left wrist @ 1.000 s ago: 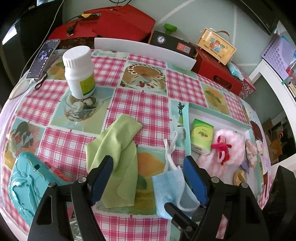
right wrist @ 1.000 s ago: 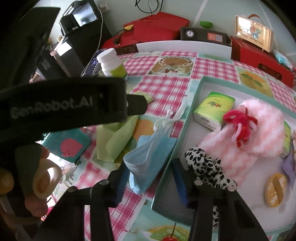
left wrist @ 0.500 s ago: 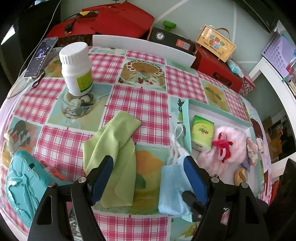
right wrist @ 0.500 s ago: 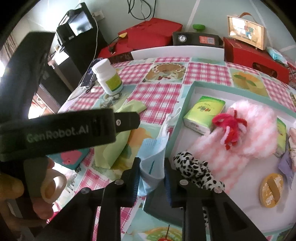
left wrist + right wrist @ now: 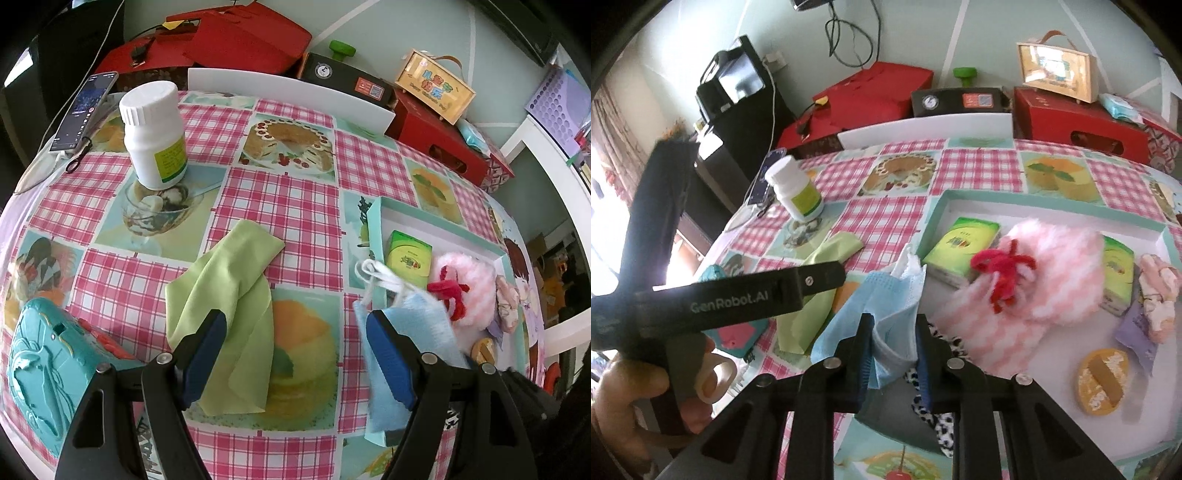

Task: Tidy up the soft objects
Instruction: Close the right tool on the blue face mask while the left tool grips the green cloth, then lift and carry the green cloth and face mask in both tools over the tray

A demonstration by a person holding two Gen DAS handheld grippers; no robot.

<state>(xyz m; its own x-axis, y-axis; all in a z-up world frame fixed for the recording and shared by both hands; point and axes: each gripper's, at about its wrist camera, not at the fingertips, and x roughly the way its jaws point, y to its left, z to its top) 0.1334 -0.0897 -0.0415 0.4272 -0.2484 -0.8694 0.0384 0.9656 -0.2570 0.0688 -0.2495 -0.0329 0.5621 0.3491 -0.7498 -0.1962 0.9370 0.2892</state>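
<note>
My right gripper [image 5: 894, 332] is shut on a blue face mask [image 5: 875, 295], which hangs bunched above the left rim of the teal tray [image 5: 934, 221]. In the left wrist view the same face mask [image 5: 410, 332] shows lifted behind the right finger, its white ear loops [image 5: 376, 273] over the tray [image 5: 376, 221] edge. My left gripper [image 5: 291, 354] stands open above the table, over the lower end of a light green cloth [image 5: 229, 299] that lies flat. In the tray lie a pink fluffy pouch [image 5: 1045, 273] with a red bow, green tissue packs [image 5: 960, 247] and a spotted black-and-white soft thing [image 5: 934, 406].
A white pill bottle [image 5: 155, 136] stands at the back left, a phone [image 5: 85, 107] beyond it. A teal toy case [image 5: 40, 373] lies at the near left. Red boxes [image 5: 236, 40] and a white chair back [image 5: 291, 92] line the far edge. A hand [image 5: 624, 391] holds the left gripper's handle.
My right gripper closed on the blue face mask and lifted it off the table toward the tray. The left gripper stayed open in place.
</note>
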